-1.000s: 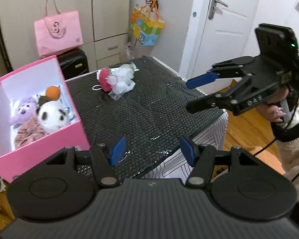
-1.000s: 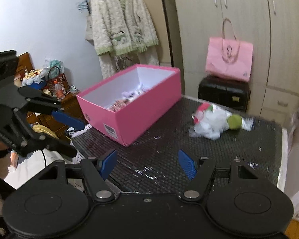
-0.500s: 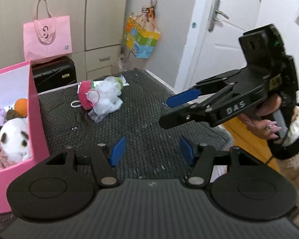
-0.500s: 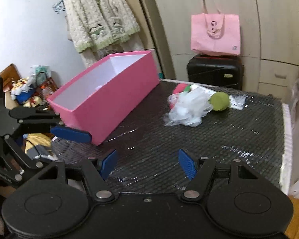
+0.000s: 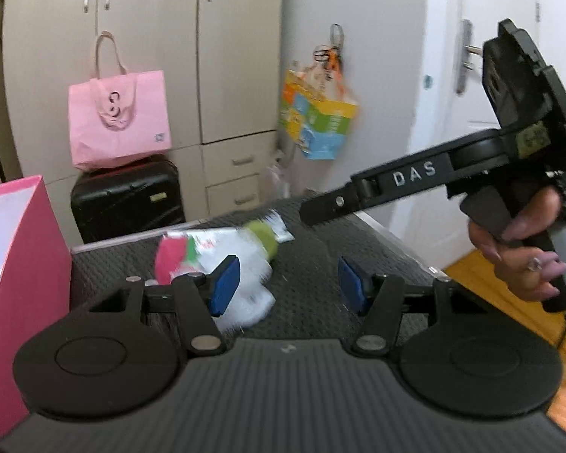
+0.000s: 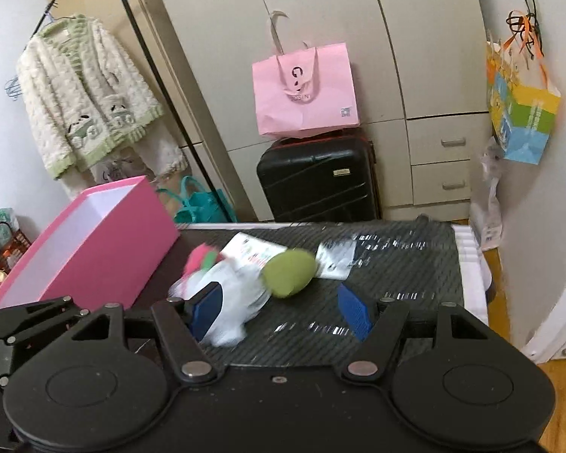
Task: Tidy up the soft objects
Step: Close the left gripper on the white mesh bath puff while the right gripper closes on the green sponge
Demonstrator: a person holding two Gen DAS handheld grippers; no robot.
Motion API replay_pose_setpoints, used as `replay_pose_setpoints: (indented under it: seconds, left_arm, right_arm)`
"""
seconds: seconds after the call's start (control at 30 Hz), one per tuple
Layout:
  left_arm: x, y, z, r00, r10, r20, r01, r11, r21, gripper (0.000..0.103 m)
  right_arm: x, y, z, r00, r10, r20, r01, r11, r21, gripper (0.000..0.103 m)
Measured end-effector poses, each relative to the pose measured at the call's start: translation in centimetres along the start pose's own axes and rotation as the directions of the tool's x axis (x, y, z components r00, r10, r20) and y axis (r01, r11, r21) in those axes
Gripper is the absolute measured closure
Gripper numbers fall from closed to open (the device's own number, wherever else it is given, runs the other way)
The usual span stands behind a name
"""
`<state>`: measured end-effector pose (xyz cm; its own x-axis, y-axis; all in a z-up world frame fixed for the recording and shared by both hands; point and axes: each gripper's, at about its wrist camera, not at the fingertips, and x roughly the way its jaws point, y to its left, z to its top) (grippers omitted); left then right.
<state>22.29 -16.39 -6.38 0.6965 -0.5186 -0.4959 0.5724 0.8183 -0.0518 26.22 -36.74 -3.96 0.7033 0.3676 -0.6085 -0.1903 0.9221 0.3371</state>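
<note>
Two hand-held grippers, left [image 5: 286, 283] and right [image 6: 279, 309], have swung from pink box [image 6: 94, 245] toward plush bundle [image 6: 245, 283] on worktop [image 6: 396, 264]; both spread, empty. Bundle at eleven o'clock of each; pickup likely next.

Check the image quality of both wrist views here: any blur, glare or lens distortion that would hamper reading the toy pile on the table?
Left wrist view: motion blur smears the toy pile and hanging colourful bag; the left gripper stays sharp. Right wrist view: the green ball and pink toy are blurred, glare streaks the black table mat, and fisheye bends the wardrobe edges.
</note>
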Motion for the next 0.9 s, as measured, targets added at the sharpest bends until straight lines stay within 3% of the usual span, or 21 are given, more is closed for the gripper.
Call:
replay_pose_setpoints:
  seconds: [0.23, 0.33, 0.5, 0.63, 0.9]
  left_arm:
    - [4.3, 0.8, 1.5, 0.998, 0.053, -0.023, -0.052, 0.999, 0.016, 0.047]
    - [5.6, 1.0, 1.0, 0.996, 0.061, -0.061, -0.058, 0.997, 0.050, 0.047]
    - [6.3, 1.1, 0.1, 0.993, 0.063, -0.096, -0.056, 0.996, 0.075, 0.047]
    - [6.8, 0.8, -0.5, 0.986, 0.117, -0.121, -0.103, 0.988, 0.118, 0.047]
    - [7.8, 1.2, -0.9, 0.983, 0.133, -0.124, -0.125, 0.990, 0.065, 0.047]
  right_arm:
    - [4.1, -1.2, 1.8, 1.000, 0.012, -0.010, -0.012, 1.000, 0.010, 0.039]
    - [5.4, -2.0, 2.2, 0.997, 0.076, -0.020, -0.075, 0.996, 0.058, 0.040]
    - [6.9, -2.2, 2.1, 0.993, 0.116, -0.033, -0.114, 0.992, 0.052, 0.041]
    - [8.2, -2.2, 2.0, 0.990, 0.129, -0.054, -0.126, 0.991, 0.053, 0.041]
    - [9.5, -3.1, 1.0, 0.983, 0.160, -0.090, -0.154, 0.986, 0.071, 0.042]
